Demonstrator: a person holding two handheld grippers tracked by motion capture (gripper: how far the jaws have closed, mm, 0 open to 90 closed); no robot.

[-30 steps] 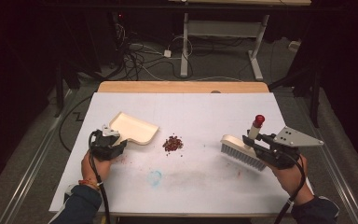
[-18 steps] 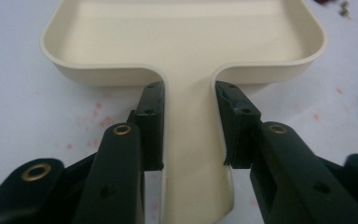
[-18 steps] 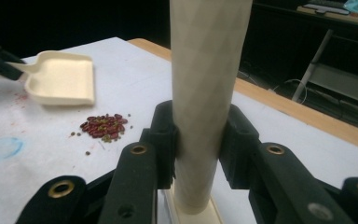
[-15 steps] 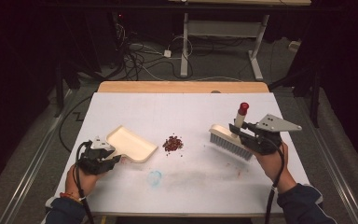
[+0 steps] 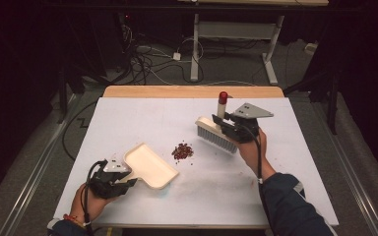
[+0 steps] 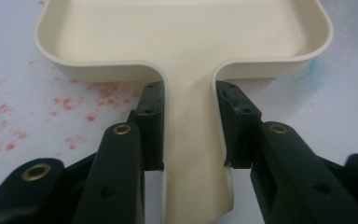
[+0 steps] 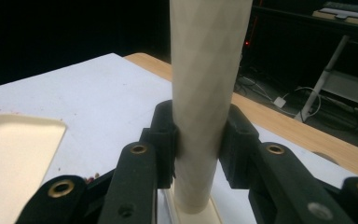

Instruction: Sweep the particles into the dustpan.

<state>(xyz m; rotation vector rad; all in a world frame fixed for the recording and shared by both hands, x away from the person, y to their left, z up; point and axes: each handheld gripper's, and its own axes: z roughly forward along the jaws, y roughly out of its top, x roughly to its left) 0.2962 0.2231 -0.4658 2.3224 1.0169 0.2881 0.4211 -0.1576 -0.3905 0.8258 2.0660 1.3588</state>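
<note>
— What's at the left side of the table [image 5: 128, 113]?

— The left gripper [image 5: 120, 181] sits near the front left corner, close to the front edge. Its jaws are clamped on the flat handle of the cream dustpan [image 5: 150, 166]; in the left gripper view the pads press both sides of that handle [image 6: 189, 154]. The pan's open mouth points toward the middle of the table, tilted away to the right.

— And what's just past its lip?

— A small pile of red crumbs [image 5: 182, 151], just beside the pan's far corner but apart from it. White tabletop lies bare all round the pile, with wide room behind it up to the wooden strip [image 5: 192, 92] at the far edge.

— And to the right?

— The brush [image 5: 216, 135], bristles down, near the crumbs on their right and slightly behind. The right gripper [image 5: 230, 127] has its jaws closed round the brush's upright cream handle [image 7: 205, 93], which ends in a red tip [image 5: 223, 97]. Right of the hand, bare table runs to the right edge.
</note>
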